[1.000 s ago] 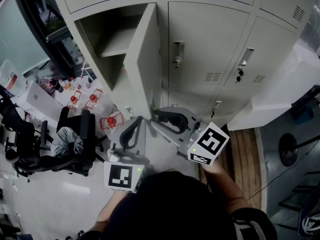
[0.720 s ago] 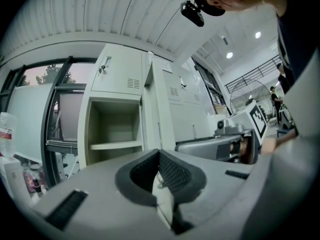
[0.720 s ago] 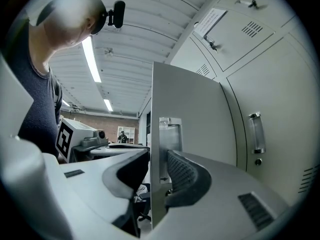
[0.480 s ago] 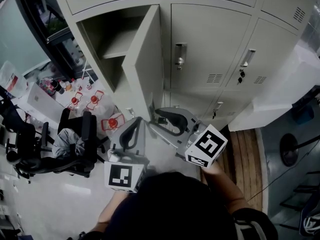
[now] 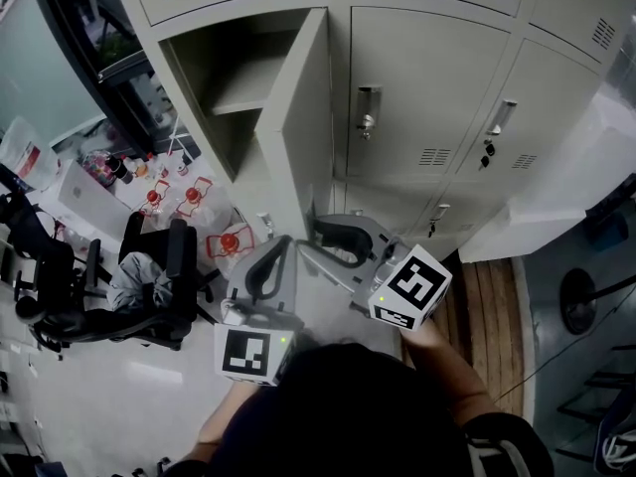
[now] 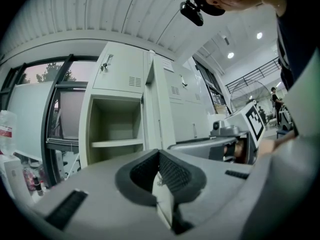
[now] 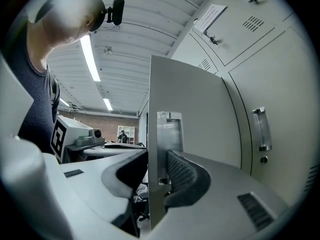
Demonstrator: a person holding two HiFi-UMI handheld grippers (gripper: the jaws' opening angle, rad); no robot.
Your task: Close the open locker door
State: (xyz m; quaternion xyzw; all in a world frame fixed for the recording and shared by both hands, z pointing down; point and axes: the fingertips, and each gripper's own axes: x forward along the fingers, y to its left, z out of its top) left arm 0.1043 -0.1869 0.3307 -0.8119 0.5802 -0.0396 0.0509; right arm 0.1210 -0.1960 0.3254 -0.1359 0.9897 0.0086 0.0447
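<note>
The grey locker door (image 5: 298,117) stands open, edge-on to me, beside its empty compartment (image 5: 238,78). My right gripper (image 5: 318,229) reaches level to the door's lower free edge. In the right gripper view the door edge (image 7: 185,99) with its recessed handle plate (image 7: 169,129) stands between the two pads of the right gripper (image 7: 157,169). Its jaws have just been opening and stand wide around the edge. My left gripper (image 5: 283,241) hovers just left of the door, apart from it. In its own view the left gripper (image 6: 159,156) is shut and holds nothing.
Closed lockers with handles (image 5: 368,107) fill the wall right of the open door. A black chair (image 5: 149,276), red-capped bottles (image 5: 184,197) and a white box (image 5: 70,197) crowd the floor at the left. A wooden floor strip (image 5: 487,306) lies at the right.
The head view has shifted a little, so the lockers sit slightly lower in the picture. Both grippers stay in about the same place, and the door's angle looks unchanged.
</note>
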